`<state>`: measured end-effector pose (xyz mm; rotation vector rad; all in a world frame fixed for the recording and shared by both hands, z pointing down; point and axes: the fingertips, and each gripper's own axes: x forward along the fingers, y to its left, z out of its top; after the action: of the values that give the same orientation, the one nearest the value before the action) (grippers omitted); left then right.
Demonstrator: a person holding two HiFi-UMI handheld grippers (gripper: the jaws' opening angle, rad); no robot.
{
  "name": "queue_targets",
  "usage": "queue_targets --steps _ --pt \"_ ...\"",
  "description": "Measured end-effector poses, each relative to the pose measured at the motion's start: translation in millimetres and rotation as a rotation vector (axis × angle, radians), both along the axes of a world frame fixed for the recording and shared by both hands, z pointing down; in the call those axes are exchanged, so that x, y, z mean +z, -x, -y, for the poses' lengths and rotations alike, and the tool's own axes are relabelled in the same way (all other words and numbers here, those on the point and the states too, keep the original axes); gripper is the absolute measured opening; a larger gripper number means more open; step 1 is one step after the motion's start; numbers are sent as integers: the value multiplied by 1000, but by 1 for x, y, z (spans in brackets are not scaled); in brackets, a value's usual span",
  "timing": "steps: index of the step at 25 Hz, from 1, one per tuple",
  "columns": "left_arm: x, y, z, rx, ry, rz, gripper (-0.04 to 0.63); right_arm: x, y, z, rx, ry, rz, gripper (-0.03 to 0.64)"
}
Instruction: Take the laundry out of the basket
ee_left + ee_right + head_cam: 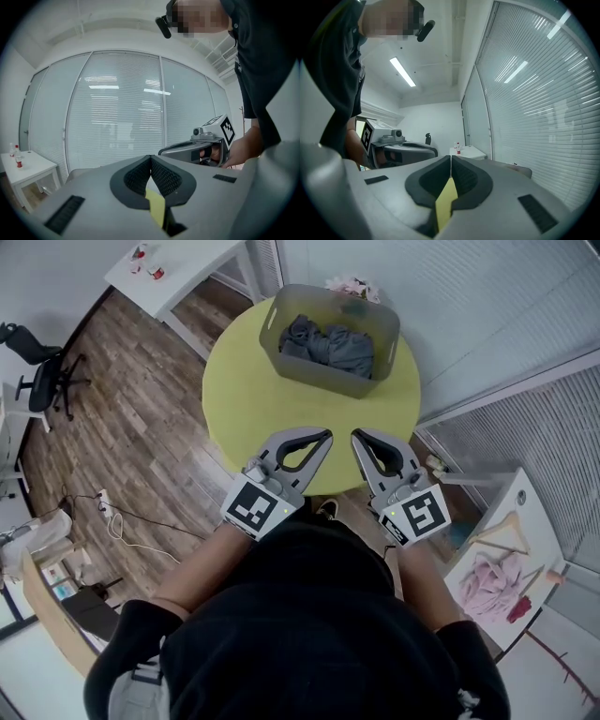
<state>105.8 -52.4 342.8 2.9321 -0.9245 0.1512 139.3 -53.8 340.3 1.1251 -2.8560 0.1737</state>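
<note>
Dark grey laundry (328, 345) lies in the grey plastic basket (323, 379) at the far edge of the round yellow-green counter (248, 404). The left tongs (325, 436) and right tongs (357, 436), both closed and empty, hover above its near edge.

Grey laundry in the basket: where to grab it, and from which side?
Pinch a raised fold near the middle of the grey laundry, coming straight down through the open top. The basket walls stand around it on every side, so a level approach looks blocked. The bunched cloth offers ridges to pinch.
</note>
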Motion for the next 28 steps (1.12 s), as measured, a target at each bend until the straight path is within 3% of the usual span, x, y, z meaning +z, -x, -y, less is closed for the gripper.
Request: queue_targets --steps 11,23,28 --pt "11 33 80 22 15 14 9 11 24 76 35 27 -47 25" --pt "27 56 151 47 38 -45 10 36 48 141 65 92 -134 25" --pt "31 65 176 84 26 -17 9 42 56 164 98 106 -147 25"
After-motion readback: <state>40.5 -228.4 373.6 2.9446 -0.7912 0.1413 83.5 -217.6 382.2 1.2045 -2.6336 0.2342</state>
